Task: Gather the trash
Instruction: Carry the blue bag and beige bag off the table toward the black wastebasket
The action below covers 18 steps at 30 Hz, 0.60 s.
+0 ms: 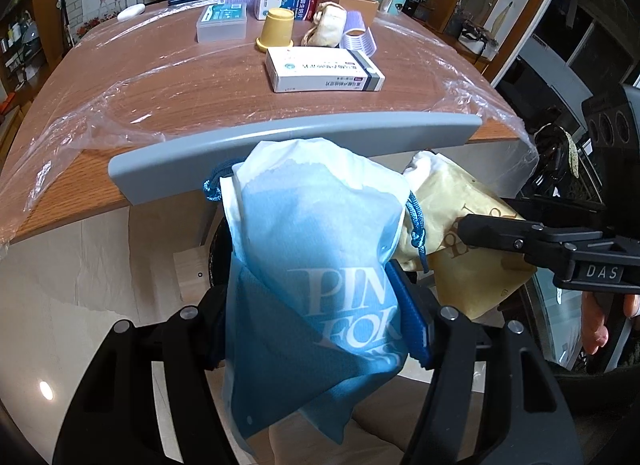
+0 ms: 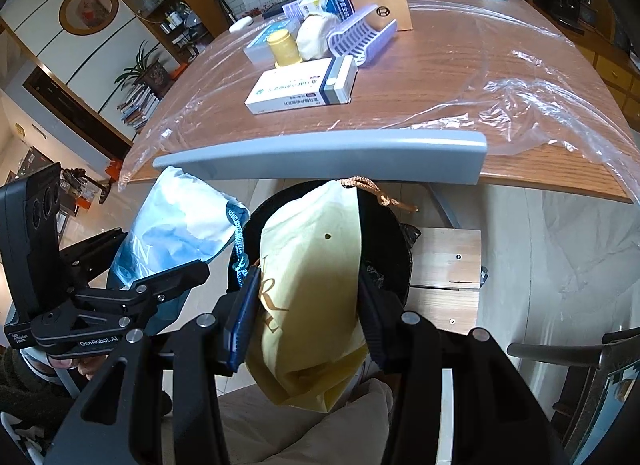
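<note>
My left gripper [image 1: 316,313] is shut on a blue and white drawstring bag [image 1: 312,245] with white lettering, which bulges up between the blue pads. Just to its right, my right gripper [image 2: 308,313] is shut on a pale yellow drawstring bag [image 2: 312,265] with gold lettering. Both bags hang over a black lined bin [image 2: 394,233] on the floor, in front of the table edge. Each gripper shows in the other's view: the right gripper [image 1: 466,231] at the yellow bag [image 1: 472,273], the left gripper [image 2: 196,267] under the blue bag [image 2: 180,225].
A grey chair back [image 1: 280,137] crosses between the bags and the wooden table [image 1: 160,65], which a clear plastic sheet [image 1: 80,125] covers. On the table lie a white medicine box [image 1: 324,69], a yellow cup [image 1: 276,29], a crumpled cloth [image 1: 326,25] and a purple rack [image 1: 358,39].
</note>
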{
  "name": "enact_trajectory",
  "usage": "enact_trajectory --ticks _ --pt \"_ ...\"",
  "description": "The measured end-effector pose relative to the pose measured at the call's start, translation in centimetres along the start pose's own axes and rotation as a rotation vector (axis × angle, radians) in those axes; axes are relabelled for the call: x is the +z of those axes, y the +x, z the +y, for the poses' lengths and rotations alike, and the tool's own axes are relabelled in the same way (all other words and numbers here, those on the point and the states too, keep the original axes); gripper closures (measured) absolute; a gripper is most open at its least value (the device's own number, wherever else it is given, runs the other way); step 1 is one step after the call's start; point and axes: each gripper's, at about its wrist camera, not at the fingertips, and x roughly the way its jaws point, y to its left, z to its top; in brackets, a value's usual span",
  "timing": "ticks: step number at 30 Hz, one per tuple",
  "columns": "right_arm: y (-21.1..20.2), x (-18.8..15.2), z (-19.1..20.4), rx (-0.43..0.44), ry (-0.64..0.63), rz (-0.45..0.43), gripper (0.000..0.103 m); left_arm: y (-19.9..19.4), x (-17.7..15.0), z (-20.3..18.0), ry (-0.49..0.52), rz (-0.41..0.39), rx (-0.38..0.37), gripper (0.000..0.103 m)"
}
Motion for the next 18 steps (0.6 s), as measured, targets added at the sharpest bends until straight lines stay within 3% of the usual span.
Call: enact_trajectory --ticks 18 --pt "2.9 0.4 0.5 -0.050 -0.025 0.051 0.057 2.0 0.2 0.5 0.046 0.034 0.039 0.036"
